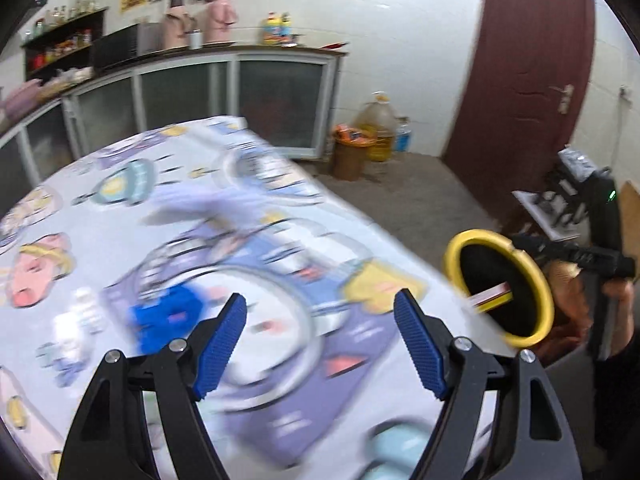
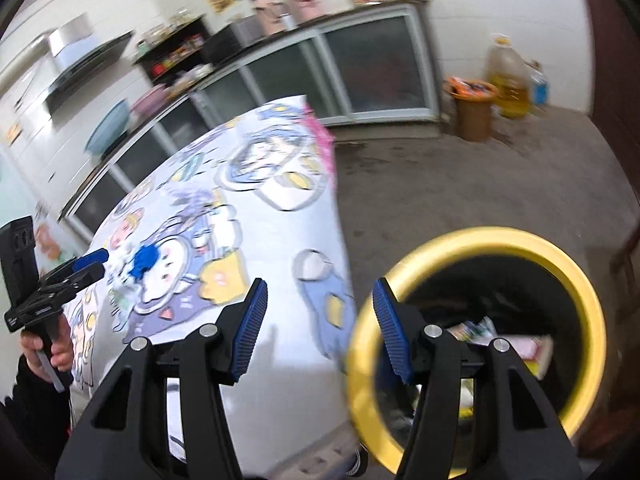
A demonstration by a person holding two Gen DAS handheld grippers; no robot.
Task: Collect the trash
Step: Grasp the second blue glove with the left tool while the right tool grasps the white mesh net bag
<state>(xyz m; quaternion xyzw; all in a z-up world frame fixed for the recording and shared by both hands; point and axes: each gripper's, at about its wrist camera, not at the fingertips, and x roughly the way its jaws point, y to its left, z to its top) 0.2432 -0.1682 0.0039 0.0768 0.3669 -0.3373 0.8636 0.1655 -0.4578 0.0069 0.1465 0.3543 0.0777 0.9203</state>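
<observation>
Holding both grippers over the table's edge, you have your left gripper spread wide with nothing between its blue pads, hovering above the cartoon-print tablecloth. Just ahead and to its left lies a crumpled blue piece of trash on the cloth, with a pale, blurred scrap beside it; neither is touched. Your right gripper is likewise parted and empty, sitting at the table's right edge with its right finger overlapping the yellow rim of the trash bin. The bin stands on the floor just beside the table, and it already holds paper and wrappers. Against the far wall you have a brown waste bucket near a large oil jug.
</observation>
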